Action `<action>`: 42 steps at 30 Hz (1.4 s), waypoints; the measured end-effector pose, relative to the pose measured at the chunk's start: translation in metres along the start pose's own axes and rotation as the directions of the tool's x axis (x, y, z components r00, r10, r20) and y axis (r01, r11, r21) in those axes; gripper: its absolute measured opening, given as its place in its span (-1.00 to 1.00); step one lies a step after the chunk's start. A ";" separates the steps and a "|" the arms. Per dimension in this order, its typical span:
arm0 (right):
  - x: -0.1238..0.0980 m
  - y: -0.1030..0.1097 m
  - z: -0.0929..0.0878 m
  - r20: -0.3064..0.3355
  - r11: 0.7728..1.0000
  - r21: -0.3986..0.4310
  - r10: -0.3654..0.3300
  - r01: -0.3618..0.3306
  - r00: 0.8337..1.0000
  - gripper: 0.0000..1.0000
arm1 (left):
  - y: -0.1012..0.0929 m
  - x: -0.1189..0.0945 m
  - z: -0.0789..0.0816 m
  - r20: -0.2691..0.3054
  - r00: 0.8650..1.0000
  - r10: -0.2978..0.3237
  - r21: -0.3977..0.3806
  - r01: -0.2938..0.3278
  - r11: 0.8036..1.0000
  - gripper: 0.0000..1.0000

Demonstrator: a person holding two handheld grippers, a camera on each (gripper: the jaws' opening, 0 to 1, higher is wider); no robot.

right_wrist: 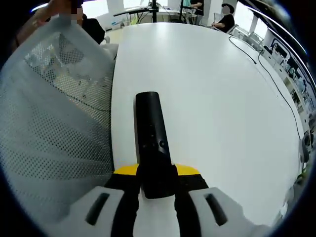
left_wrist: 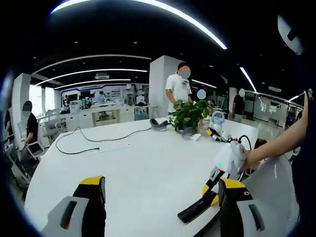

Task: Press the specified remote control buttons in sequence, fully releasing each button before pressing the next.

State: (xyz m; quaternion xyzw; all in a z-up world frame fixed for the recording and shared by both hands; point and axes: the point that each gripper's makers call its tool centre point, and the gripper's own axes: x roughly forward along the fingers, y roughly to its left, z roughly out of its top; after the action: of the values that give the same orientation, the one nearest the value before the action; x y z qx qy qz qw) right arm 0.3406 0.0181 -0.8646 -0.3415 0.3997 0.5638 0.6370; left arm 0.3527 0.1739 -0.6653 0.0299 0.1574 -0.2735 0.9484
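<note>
White table (left_wrist: 148, 163), black ceiling, curved light strips (left_wrist: 148, 6).

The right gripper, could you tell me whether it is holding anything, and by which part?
Yes: the right gripper is closed on the black remote control, gripping its near end.

Left gripper view: white table (left_wrist: 133, 163) bare and open from 9 to 12 o'clock up to a black cable (left_wrist: 94, 140). Potted plant (left_wrist: 190, 114) and small items block 1 o'clock. Right gripper view: mesh chair back (right_wrist: 54, 113) crowds 9 to 11 o'clock, beside the remote (right_wrist: 152, 143); tabletop open 12 to 3.
</note>
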 end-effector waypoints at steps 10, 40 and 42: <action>-0.001 0.000 0.000 0.004 1.000 0.002 -0.001 0.001 1.000 -0.50 | 0.001 0.004 -0.017 -0.026 0.999 0.031 -0.001 -0.031 1.000 0.95; -0.001 0.001 -0.001 0.049 1.000 0.002 0.000 0.000 0.999 -0.48 | 0.011 -0.007 -0.003 0.086 0.995 0.056 -0.052 -0.052 0.997 0.95; -0.001 0.001 -0.001 0.052 1.000 -0.002 0.003 -0.003 0.999 -0.49 | 0.014 -0.007 -0.006 0.077 0.995 0.062 -0.067 -0.057 0.996 0.95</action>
State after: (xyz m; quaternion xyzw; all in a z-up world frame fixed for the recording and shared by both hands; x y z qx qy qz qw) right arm 0.3397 0.0171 -0.8639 -0.3268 0.3827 0.5739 0.6461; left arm 0.3532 0.1902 -0.6690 -0.0072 0.1277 -0.2409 0.9621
